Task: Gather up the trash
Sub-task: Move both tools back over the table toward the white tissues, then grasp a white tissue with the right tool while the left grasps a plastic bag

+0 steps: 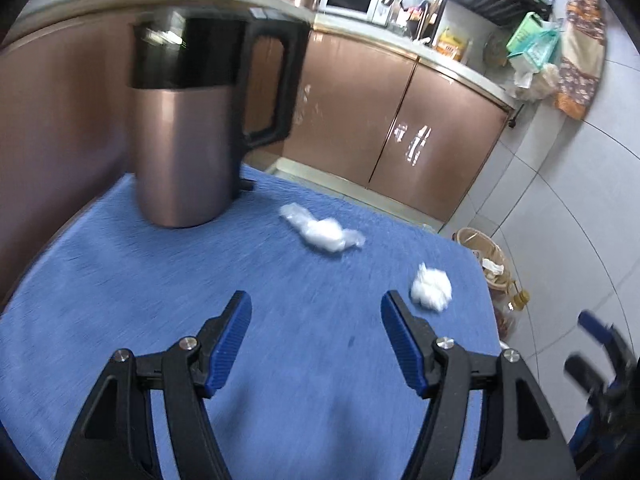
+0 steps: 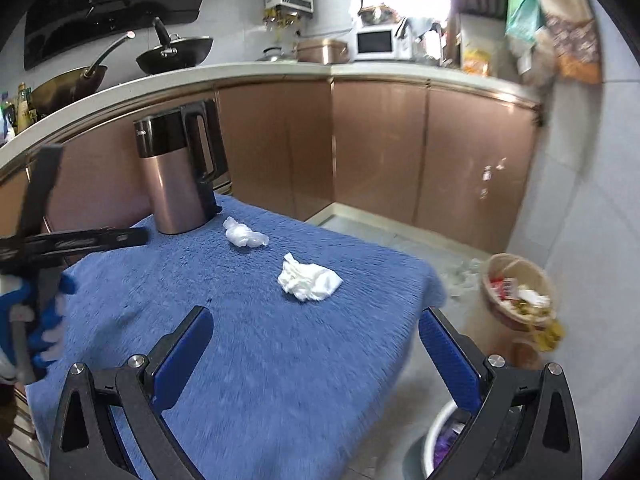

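Blue-padded fingers of the left gripper [image 1: 316, 312] are spread wide and empty above the blue cloth [image 1: 120, 280]; the right gripper [image 2: 316, 332] hangs likewise wide at the cloth's near edge. A crumpled tissue [image 1: 431, 287] lies just beyond the left gripper's right fingertip, a plastic wad [image 1: 322, 232] farther on near the copper kettle [image 1: 184, 160]. Only the right wrist view shows the full wastebasket [image 2: 518, 292] on the floor.

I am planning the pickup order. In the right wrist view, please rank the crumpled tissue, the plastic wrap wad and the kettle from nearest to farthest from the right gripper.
1. Crumpled tissue: nearest the right gripper, ahead on the blue cloth.
2. Plastic wrap wad: farther back, slightly left.
3. Kettle: farthest, standing at the back left corner.
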Tool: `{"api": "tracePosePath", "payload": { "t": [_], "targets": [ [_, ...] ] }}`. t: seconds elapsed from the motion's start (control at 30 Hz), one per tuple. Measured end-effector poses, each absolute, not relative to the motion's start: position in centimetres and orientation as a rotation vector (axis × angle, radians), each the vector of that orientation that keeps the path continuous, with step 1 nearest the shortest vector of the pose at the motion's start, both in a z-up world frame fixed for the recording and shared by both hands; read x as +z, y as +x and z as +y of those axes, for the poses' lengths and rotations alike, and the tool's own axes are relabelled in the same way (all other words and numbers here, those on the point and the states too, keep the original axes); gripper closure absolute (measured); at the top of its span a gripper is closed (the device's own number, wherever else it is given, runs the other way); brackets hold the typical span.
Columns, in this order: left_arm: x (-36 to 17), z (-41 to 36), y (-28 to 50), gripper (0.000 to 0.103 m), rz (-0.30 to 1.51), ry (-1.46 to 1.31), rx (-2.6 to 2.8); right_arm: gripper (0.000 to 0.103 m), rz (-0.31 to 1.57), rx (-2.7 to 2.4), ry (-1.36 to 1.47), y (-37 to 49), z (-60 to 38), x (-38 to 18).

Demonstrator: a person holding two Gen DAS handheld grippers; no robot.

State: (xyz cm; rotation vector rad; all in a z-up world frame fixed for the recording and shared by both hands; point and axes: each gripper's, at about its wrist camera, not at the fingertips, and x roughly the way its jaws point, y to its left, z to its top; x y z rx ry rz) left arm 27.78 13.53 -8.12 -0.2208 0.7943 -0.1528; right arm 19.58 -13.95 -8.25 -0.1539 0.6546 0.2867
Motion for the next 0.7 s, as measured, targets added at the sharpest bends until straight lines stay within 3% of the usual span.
{"api": "tracePosePath", "payload": {
  "t": [0.23,0.4,0.47,0.53,0.57,0.6,0.63,0.67,0.7],
  "targets": [
    [-12.9,12.0,38.0,0.037,0.855,-0.348,-0.092,0.000,0.743,0.389,-0.098,27.9,-13.1,-12.9],
    [-15.5,10.4,41.5,0.037,0.886,-0.287,-0.028,0.000,0.820,0.436,-0.073,32.1,-12.2,-16.2],
    [-16.4,9.8,42.1,0.038,0.898,-0.255,-0.027,0.011,0.870,0.456,-0.064,33.2,-11.9,-17.0],
    [-16.8,9.2,42.1,0.038,0.893,-0.227,-0.021,0.013,0.886,0.461,-0.064,33.7,-11.8,-17.1],
    [-16.7,9.0,42.1,0.039,0.891,-0.222,-0.025,0.023,0.899,0.454,-0.066,33.8,-11.8,-17.3],
    [-16.7,8.9,42.0,0.047,0.887,-0.221,-0.032,0.030,0.912,0.448,-0.067,34.0,-11.8,-17.5],
    [-16.8,8.8,42.0,0.053,0.890,-0.216,-0.033,0.045,0.920,0.444,-0.067,34.1,-11.8,-17.6],
    [-16.8,8.8,42.0,0.063,0.894,-0.212,-0.031,0.052,0.931,0.443,-0.065,34.0,-11.8,-17.8],
    [-16.9,8.9,41.9,0.066,0.894,-0.211,-0.028,0.055,0.934,0.445,-0.066,34.1,-11.8,-17.9]
  ]
}}
